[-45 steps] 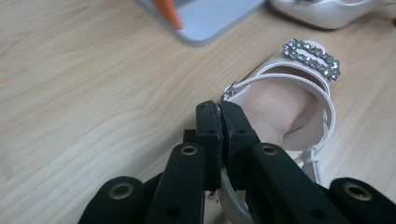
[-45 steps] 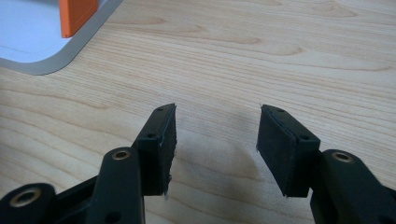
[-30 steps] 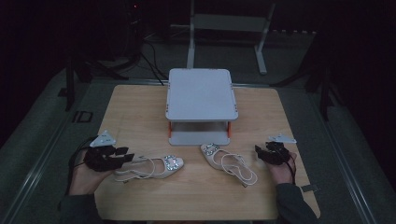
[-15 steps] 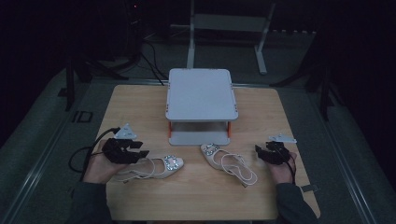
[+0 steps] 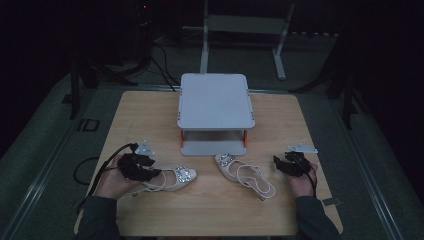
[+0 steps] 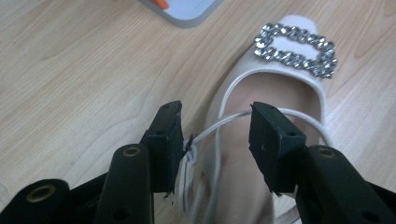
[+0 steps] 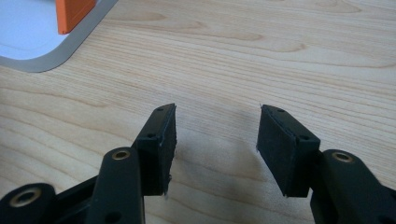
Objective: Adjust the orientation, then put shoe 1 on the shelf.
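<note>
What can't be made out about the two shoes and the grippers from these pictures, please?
- Left shoe, high view: its heel end is covered by the left gripper and the hand.
- Left shoe, left gripper view: the heel is cut off by the bottom edge, behind the open jaws straddling the strap.
- Right gripper, high view: too small and dark to read the jaw gap.
- Shelf rack, high view: its lower tray is mostly hidden under the top shelf.

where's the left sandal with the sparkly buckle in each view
High view: left sandal lies low and left of centre, at the left gripper.
Left gripper view: it runs from centre to upper right, strap between the open jaws.
Right gripper view: not in it.
Shared landmark: grey shelf.
</note>
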The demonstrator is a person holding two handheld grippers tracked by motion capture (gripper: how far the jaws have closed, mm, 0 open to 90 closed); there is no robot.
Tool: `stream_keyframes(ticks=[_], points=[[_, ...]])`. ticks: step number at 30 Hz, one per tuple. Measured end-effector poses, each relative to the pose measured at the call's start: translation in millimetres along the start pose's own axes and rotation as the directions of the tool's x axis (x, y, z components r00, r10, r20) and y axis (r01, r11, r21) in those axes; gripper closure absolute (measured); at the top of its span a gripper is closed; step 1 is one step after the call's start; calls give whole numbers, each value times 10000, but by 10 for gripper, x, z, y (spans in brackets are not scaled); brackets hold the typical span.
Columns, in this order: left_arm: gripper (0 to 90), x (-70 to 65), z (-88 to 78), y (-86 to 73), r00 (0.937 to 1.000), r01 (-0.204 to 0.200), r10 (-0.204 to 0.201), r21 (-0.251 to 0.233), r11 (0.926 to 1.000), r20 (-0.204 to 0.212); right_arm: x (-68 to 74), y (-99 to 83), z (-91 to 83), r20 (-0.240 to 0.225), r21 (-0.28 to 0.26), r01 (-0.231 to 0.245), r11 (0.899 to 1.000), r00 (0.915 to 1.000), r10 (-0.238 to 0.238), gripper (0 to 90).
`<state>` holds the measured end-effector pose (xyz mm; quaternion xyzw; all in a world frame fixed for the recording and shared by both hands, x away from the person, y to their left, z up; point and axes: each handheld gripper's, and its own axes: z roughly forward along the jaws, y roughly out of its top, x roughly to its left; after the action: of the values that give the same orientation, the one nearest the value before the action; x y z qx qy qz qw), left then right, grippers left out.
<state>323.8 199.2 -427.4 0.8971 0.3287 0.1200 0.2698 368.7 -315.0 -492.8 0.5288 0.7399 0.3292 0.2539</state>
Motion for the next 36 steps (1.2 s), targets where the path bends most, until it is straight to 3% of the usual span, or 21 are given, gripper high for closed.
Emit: stream_keyframes(ticks=[11,15,22,27,28,30,36], points=[[461,41,75,-49,10000,85,-85,167,9998,21,4,-2,8,-32,22,42,10000,10000,-41,470],[459,49,128,-56,9999,102,-99,435,9990,-76,-1,-4,9,-25,26,29,10000,10000,-29,470],[489,91,198,-76,9995,262,-275,748,9969,169,8,-6,15,-34,83,71,9999,10000,-71,469],[563,123,257,-16,9993,271,-299,1193,9925,219,17,-4,19,-44,100,119,9999,9999,-118,470],[638,136,280,2,9980,327,-391,1258,9915,487,10,-6,21,-31,119,88,9999,10000,-88,470],[651,136,302,21,9977,358,-433,1359,9901,527,6,-8,23,-32,121,48,9999,10000,-47,469],[746,136,314,19,9953,595,-687,1295,9898,677,9,-7,23,-28,134,82,9999,10000,-82,470]])
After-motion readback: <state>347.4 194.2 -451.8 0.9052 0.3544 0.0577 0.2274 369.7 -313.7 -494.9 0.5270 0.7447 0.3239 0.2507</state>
